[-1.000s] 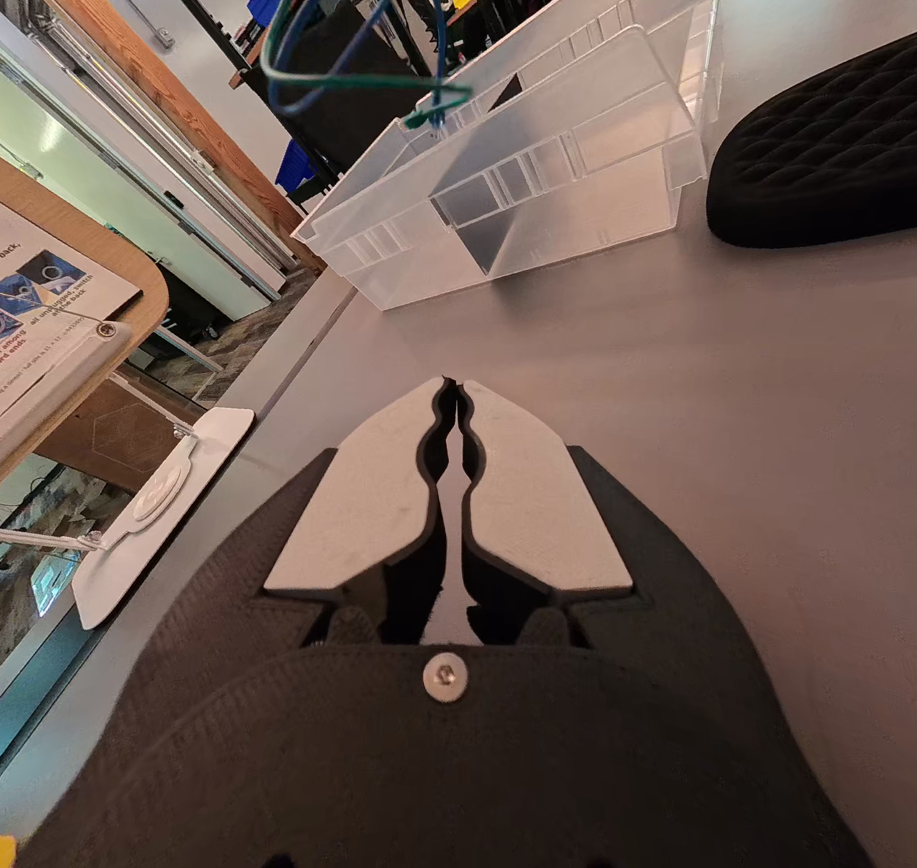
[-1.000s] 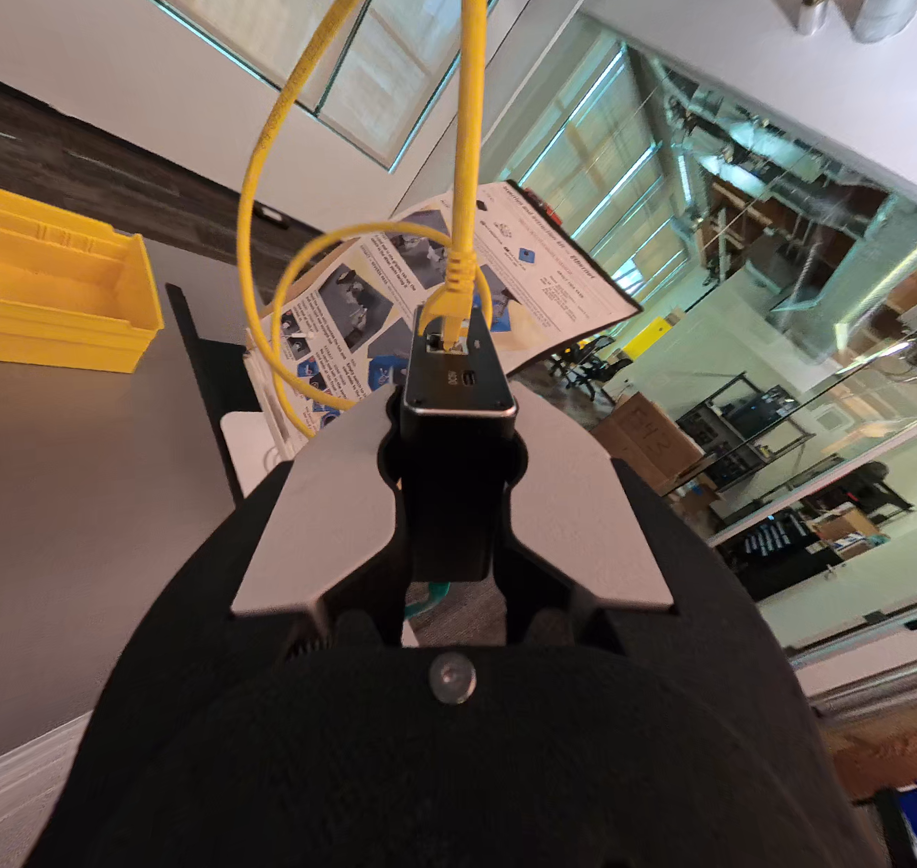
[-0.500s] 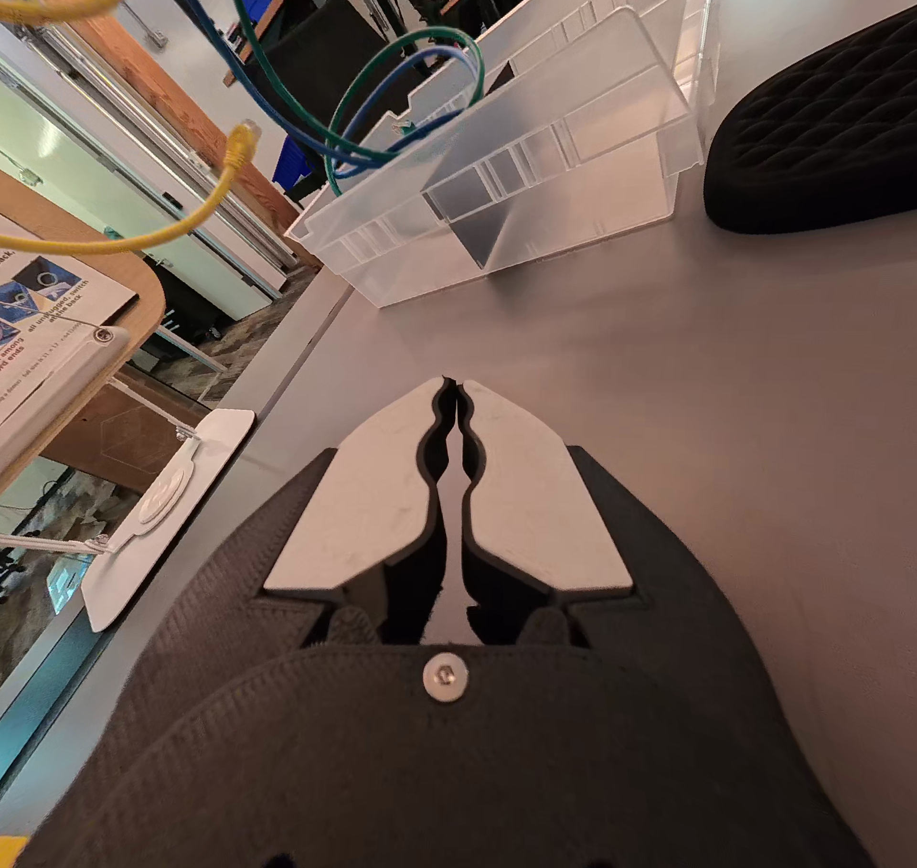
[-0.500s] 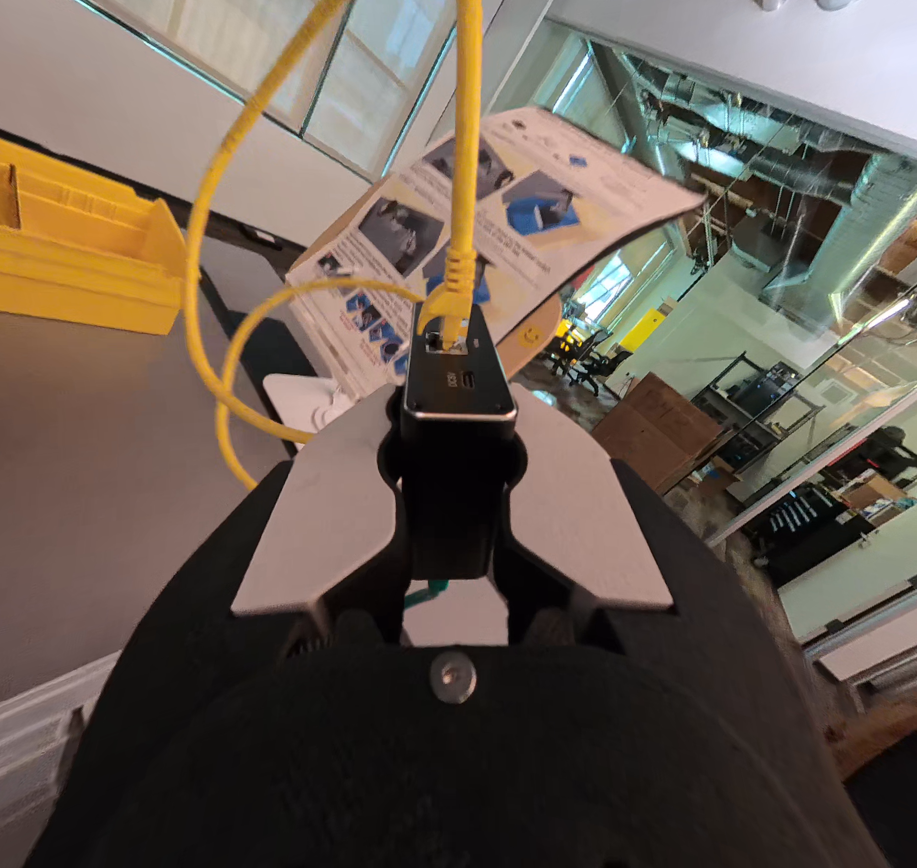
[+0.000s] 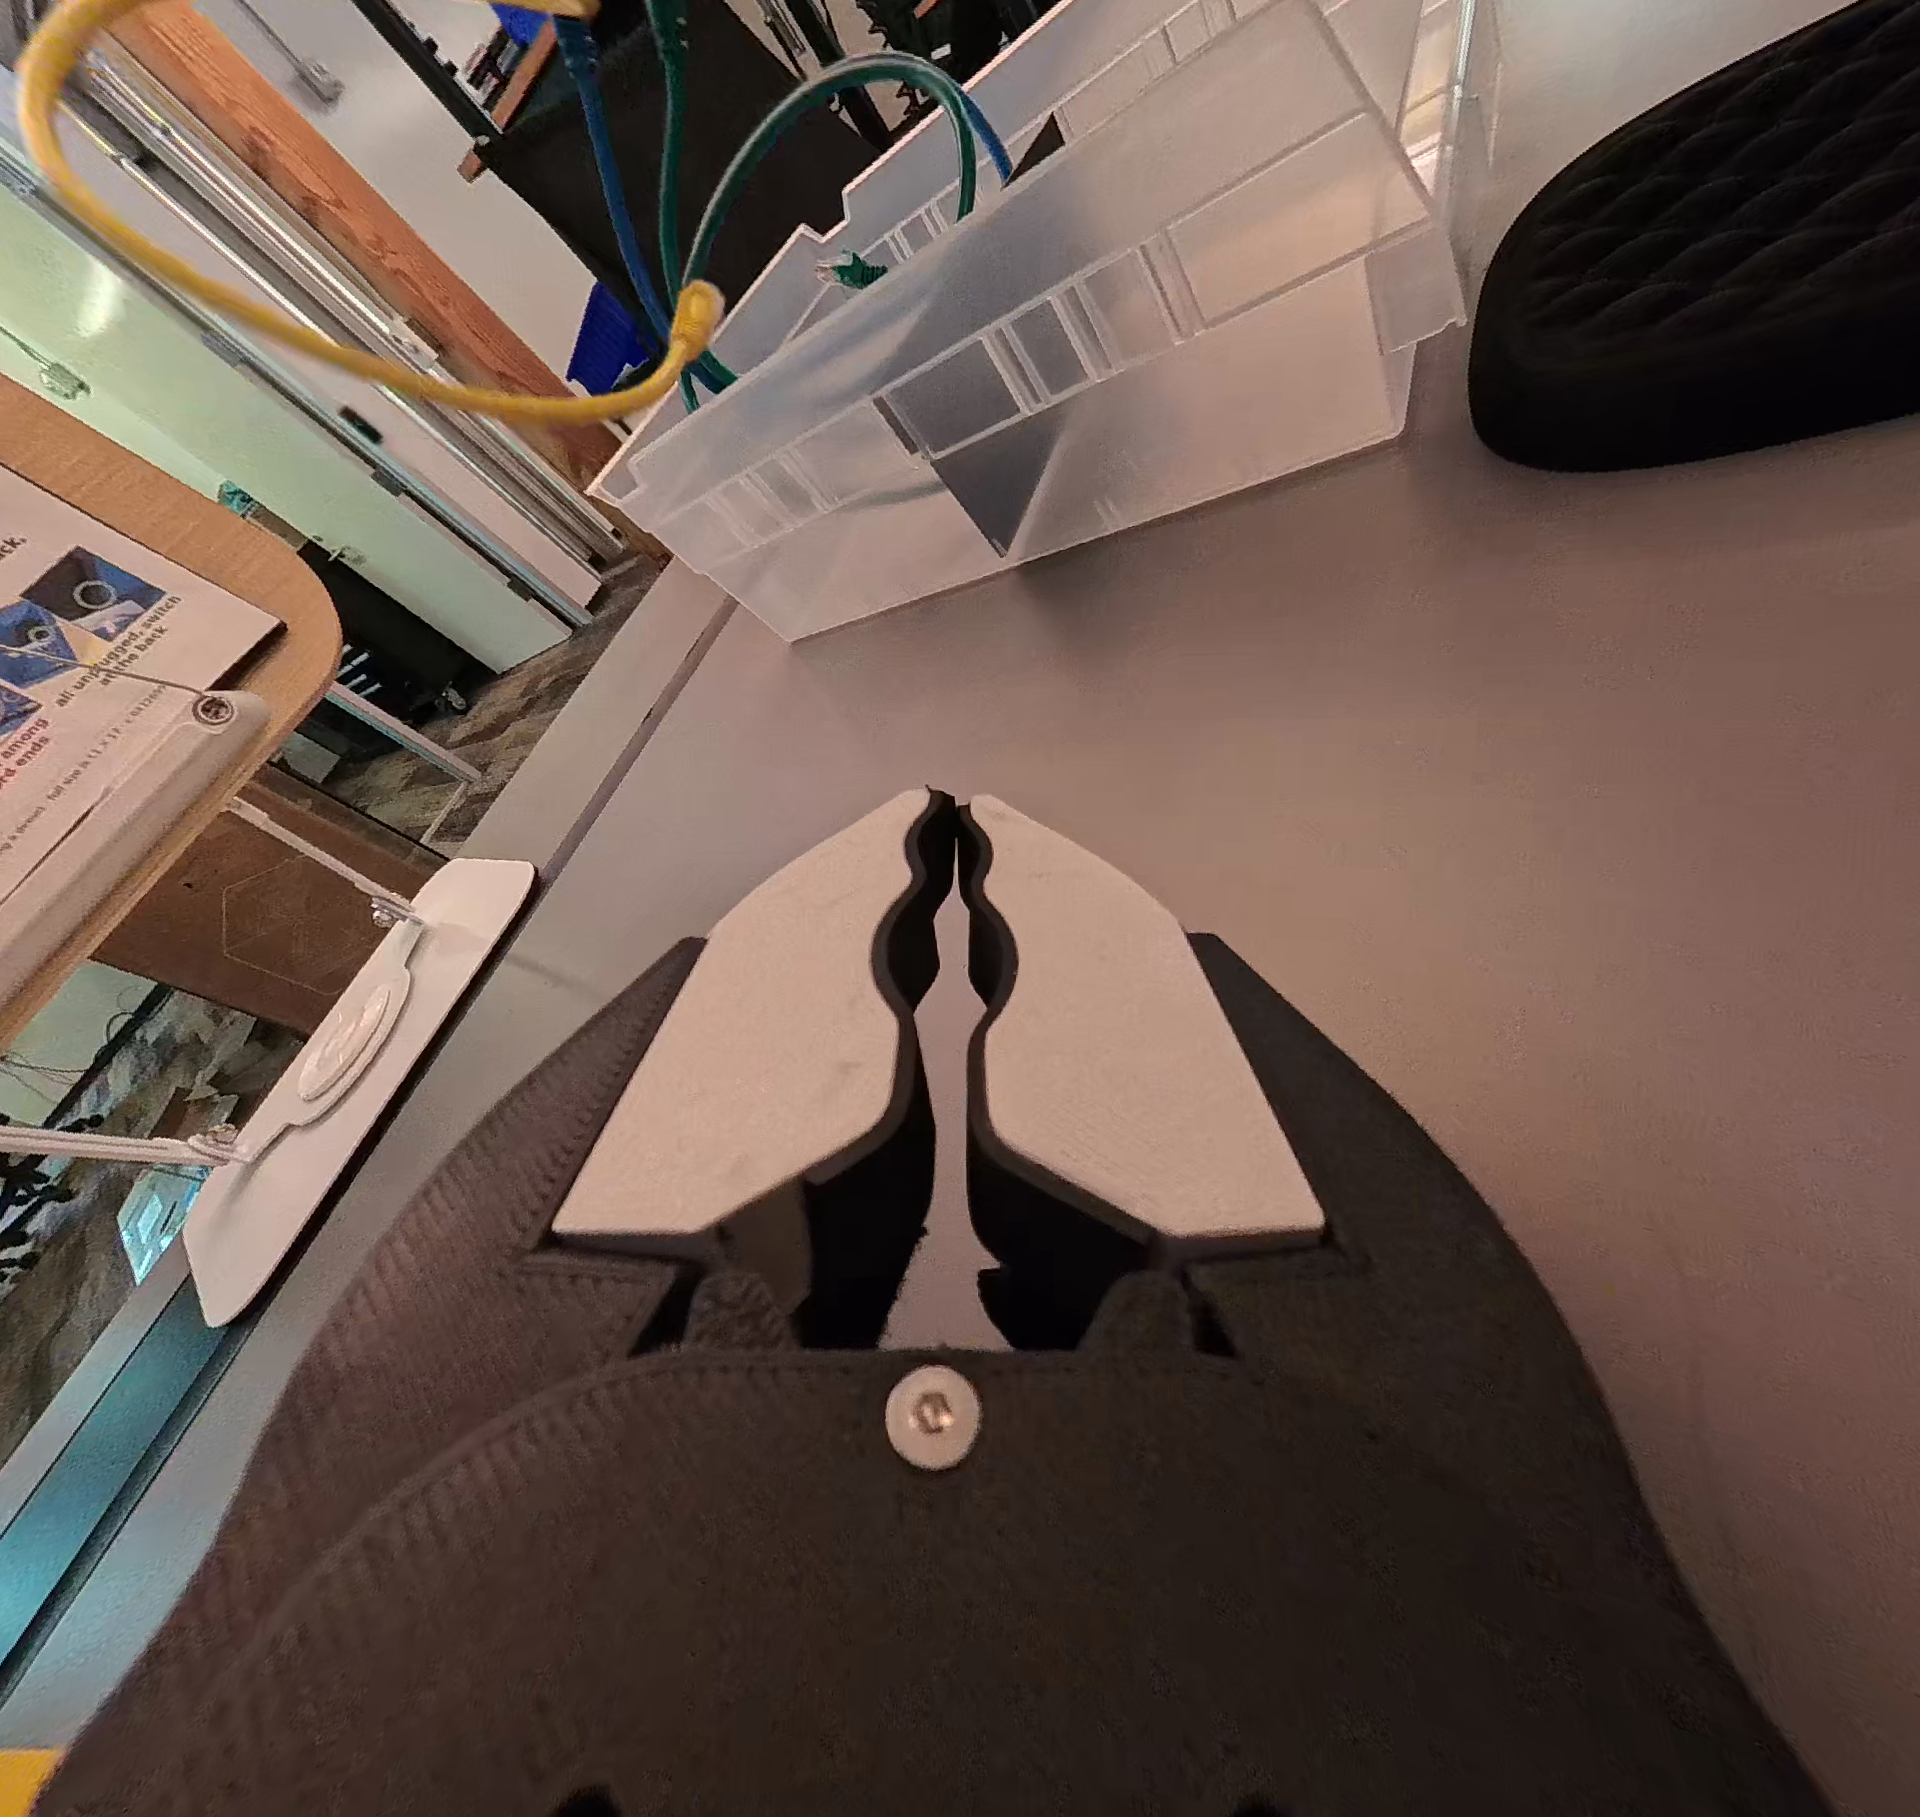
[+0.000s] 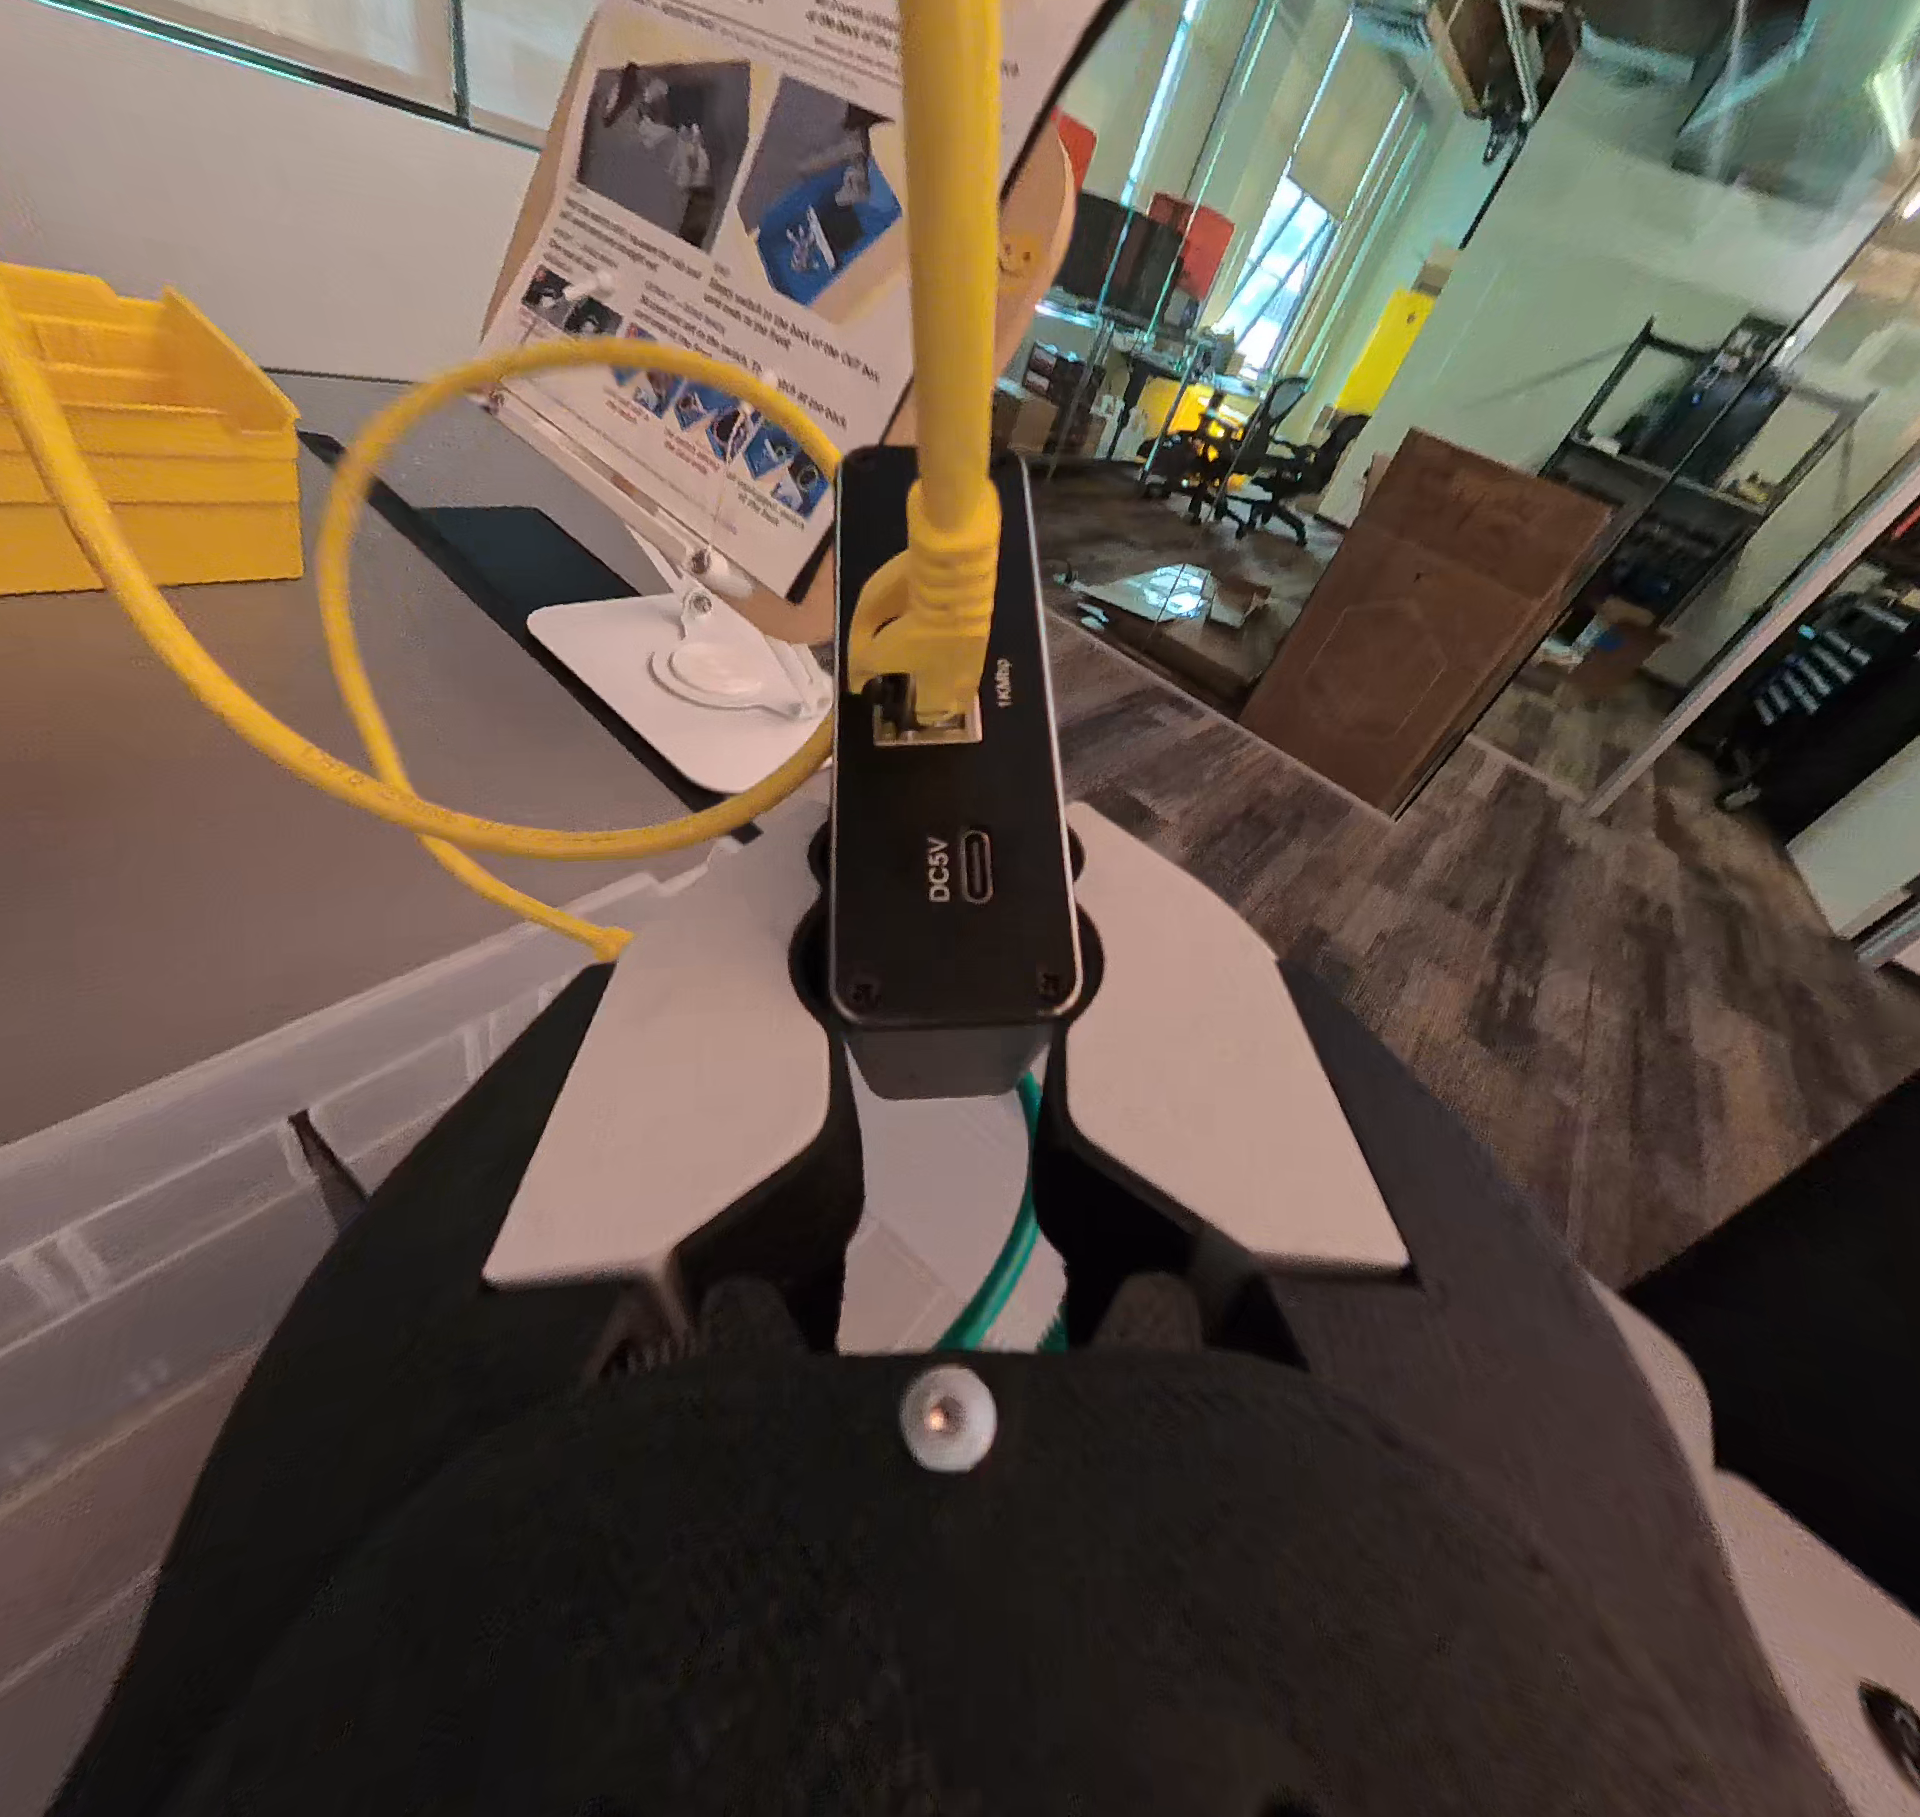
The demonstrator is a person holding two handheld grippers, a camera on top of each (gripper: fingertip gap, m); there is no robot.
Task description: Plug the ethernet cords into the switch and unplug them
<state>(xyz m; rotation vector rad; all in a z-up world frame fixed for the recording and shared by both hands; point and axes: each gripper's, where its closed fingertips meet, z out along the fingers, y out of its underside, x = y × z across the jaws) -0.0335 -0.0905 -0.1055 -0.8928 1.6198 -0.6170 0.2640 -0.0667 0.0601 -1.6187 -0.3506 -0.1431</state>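
My right gripper is shut on a black switch and holds it upright in the air. A yellow ethernet cord is plugged into a port on the switch's top face and loops off to the left. A green cord hangs below the switch. In the left wrist view the yellow cord loops at the upper left, and green and blue cords hang down into a clear plastic bin. My left gripper is shut and empty, low over the grey table.
A black quilted pad lies right of the clear bin. An instruction sheet on a white-footed stand stands at the table's edge, also at the left in the left wrist view. A yellow bin sits far left. The clear bin's rim is under my right gripper. My hands' fingertips stand some 35 centimeters from each other.
My right gripper has tipped downward and come lower with the switch, over the clear bin. The cords have swung down into the bin. My left gripper has stayed still.
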